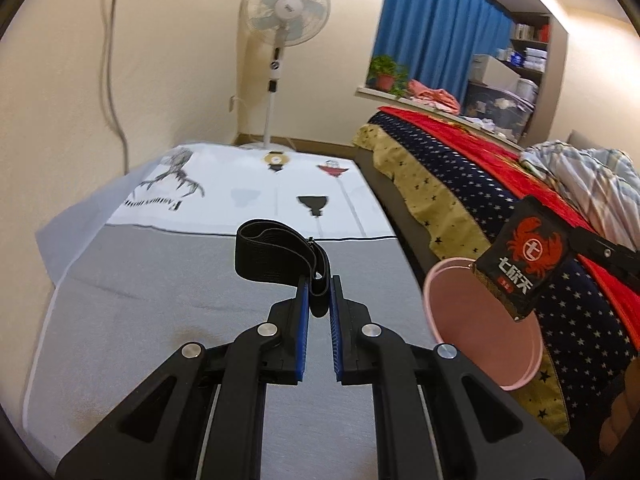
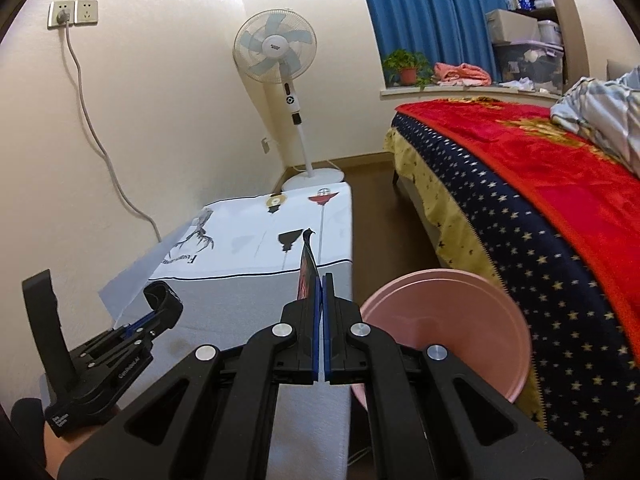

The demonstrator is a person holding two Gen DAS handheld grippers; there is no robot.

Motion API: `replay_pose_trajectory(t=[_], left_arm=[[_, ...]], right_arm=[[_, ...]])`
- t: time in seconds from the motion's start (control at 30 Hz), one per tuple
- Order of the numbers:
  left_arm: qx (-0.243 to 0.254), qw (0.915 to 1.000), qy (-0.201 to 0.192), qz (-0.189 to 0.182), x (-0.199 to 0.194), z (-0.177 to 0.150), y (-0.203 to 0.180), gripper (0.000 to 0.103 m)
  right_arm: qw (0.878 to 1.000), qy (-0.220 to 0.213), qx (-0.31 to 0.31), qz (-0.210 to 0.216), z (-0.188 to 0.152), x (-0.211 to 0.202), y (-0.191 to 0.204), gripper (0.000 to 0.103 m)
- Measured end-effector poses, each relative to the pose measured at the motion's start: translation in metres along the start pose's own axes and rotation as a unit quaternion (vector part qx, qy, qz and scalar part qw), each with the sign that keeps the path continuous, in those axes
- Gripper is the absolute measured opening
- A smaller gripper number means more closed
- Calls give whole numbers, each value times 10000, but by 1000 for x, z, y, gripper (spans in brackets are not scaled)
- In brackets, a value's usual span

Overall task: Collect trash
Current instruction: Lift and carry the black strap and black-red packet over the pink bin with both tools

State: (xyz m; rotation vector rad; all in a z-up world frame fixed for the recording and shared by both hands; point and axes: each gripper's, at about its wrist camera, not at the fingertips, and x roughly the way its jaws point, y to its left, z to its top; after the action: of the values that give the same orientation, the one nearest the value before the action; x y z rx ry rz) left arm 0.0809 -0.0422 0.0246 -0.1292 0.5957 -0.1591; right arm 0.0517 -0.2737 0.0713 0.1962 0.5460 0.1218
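Pink bin beside bed, fan beyond

We note a low table under a grey-and-white printed cloth; pink bin beside it.

Warm, even indoor light filled both fisheye views; its source lay out of frame. Shadows were soft. Strong barrel distortion bent the wall and bed edges, dark vignetting ringed the corners, and slight blur softened the periphery.
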Motion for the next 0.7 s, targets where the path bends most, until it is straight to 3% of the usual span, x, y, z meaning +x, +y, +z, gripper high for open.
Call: replay_pose_trajectory(t=[0.3, 0.7], left_arm=[[370, 9984, -42, -416, -1, -4, -43, 10], [554, 9955, -78, -763, 5, -5, -74, 10]], right_arm=[[9992, -151, -27, -379, 17, -27, -28, 1], [9960, -385, -73, -801, 39, -52, -72, 1]])
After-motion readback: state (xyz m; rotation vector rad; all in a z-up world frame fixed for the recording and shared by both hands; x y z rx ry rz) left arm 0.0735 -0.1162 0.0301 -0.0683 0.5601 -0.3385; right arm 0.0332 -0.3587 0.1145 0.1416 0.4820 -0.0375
